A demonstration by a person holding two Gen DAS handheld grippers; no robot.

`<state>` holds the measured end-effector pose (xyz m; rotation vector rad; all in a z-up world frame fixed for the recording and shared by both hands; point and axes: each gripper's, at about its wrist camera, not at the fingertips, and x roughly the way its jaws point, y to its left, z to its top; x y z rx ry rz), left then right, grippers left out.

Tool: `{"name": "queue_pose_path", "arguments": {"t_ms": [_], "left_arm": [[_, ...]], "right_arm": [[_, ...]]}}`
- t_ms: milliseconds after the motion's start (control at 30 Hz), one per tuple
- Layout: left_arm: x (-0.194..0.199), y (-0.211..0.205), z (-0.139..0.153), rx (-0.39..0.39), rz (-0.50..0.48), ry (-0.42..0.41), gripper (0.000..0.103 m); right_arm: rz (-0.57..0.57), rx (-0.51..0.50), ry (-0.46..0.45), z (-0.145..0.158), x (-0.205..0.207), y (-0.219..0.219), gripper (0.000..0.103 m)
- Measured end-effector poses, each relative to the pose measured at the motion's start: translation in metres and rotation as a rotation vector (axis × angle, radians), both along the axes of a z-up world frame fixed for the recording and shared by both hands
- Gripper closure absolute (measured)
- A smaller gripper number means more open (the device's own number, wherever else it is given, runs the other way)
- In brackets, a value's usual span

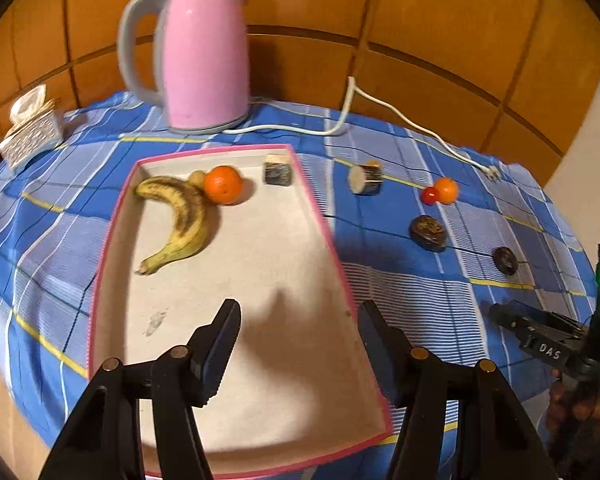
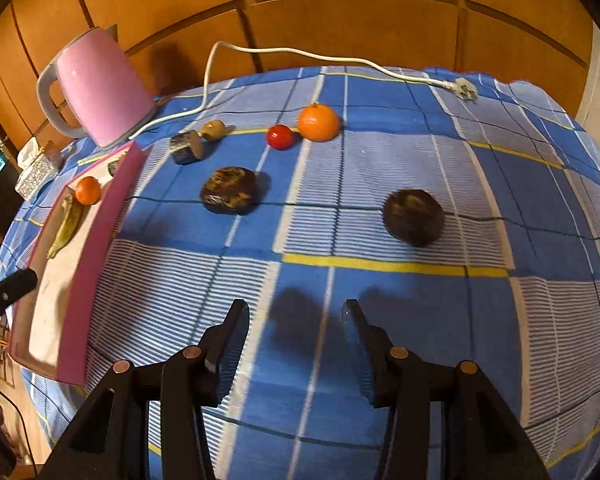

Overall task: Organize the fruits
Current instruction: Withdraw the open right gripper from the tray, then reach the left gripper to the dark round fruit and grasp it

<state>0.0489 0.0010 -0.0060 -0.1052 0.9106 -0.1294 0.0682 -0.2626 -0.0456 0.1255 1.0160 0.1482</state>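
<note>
A pink-rimmed tray (image 1: 324, 224) holds a spotted banana (image 1: 180, 216), an orange (image 1: 222, 184), a small tan fruit behind it and a dark block (image 1: 278, 173). My left gripper (image 1: 298, 324) is open and empty above the tray's near end. On the cloth right of the tray lie a wood-like piece (image 2: 186, 146), a small tan fruit (image 2: 213, 130), a red tomato (image 2: 279, 136), an orange (image 2: 318, 122) and two dark round fruits (image 2: 229, 190) (image 2: 413, 216). My right gripper (image 2: 296, 326) is open and empty above the cloth, short of these fruits.
A pink kettle (image 1: 204, 56) stands behind the tray, its white cord (image 2: 300, 54) and plug (image 2: 465, 89) trailing across the back of the table. A tissue box (image 1: 30, 130) sits at the far left. A blue checked cloth (image 2: 380, 300) covers the table; wooden panels stand behind.
</note>
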Motion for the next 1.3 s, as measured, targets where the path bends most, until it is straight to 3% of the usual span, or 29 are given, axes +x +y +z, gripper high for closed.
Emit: {"name": "queue_pose_path", "arguments": {"t_ms": [733,1000,1300], "left_arm": [[0.053,-0.098,-0.009,0.045,-0.262,0.047,0.035],[0.086,-0.124,-0.021,0.046,-0.288,0.074,0.032],[0.119,-0.158,-0.044,0.101,-0.308,0.089,0.031]], "right_arm": [[0.027,-0.007,-0.017,-0.011,-0.009,-0.007,0.054],[0.038,0.0,-0.038,-0.013,-0.01,-0.008,0.053],[0.042,0.011,-0.053,-0.014,-0.012,-0.009,0.052]]}}
